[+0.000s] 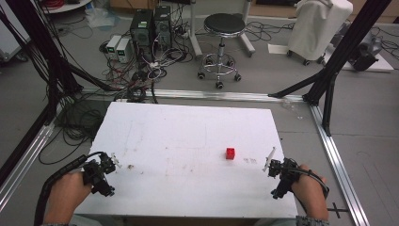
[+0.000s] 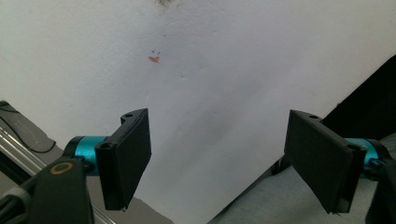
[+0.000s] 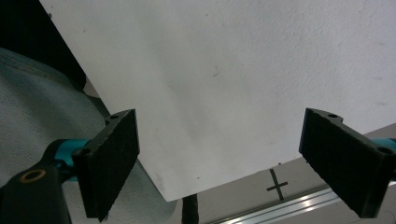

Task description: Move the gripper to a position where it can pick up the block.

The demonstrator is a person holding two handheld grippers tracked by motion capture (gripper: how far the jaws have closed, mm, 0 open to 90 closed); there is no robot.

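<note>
A small red cube [image 1: 230, 153] sits on the white table board [image 1: 188, 136], right of centre. My left gripper [image 1: 100, 175] is held over the board's near left corner, far from the cube. In the left gripper view its jaws stand wide apart, and the left gripper [image 2: 219, 161] holds nothing above the bare white surface. My right gripper [image 1: 278, 176] hovers at the near right edge, a short way right of and nearer than the cube. The right gripper [image 3: 224, 161] is also open and empty over the board's corner.
Small marks dot the board [image 2: 154, 58]. Metal floor rails [image 1: 336, 160] run beside the table, with a black cross mark [image 3: 277, 186] on the floor. Beyond stand a black stool [image 1: 223, 28], computer boxes [image 1: 150, 28], tangled cables [image 1: 136, 75] and black frame posts [image 1: 339, 52].
</note>
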